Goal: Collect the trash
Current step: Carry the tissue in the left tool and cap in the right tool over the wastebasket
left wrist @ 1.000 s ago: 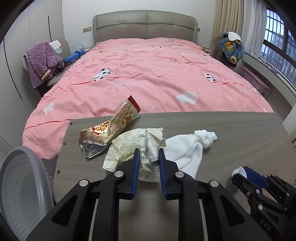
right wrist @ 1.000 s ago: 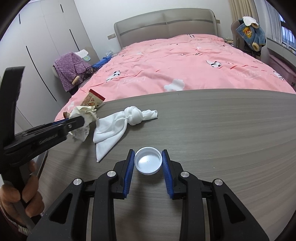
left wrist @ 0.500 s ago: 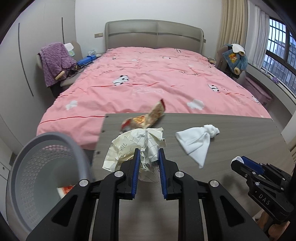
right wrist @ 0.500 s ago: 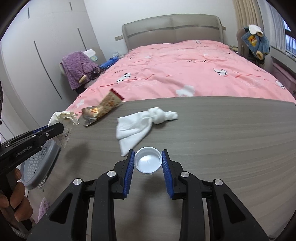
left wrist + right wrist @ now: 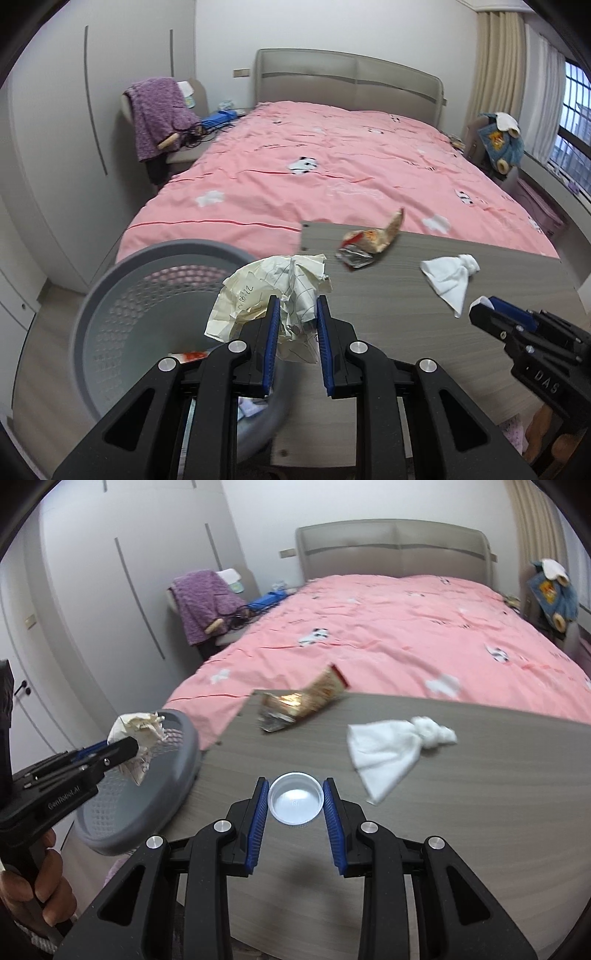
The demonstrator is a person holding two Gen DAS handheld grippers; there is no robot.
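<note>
While our left gripper [image 5: 294, 315] clamps the crumpled paper [image 5: 271, 286] in its jaws above the gray basket [image 5: 122, 295] at 9 o'clock, our right gripper [image 5: 295, 803] pinches the white cap [image 5: 295, 804] over the counter [image 5: 461, 812], snack wrapper [image 5: 303, 701] at 12 o'clock.

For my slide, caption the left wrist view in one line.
Left gripper holds crumpled cream paper above the grey perforated plastic basket, beside the wood-grain table.

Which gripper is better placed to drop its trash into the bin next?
Left. The left gripper holds the crumpled paper over the grey bin. The right gripper clamps the white cap above the table, beside the bin rather than over it.
</note>
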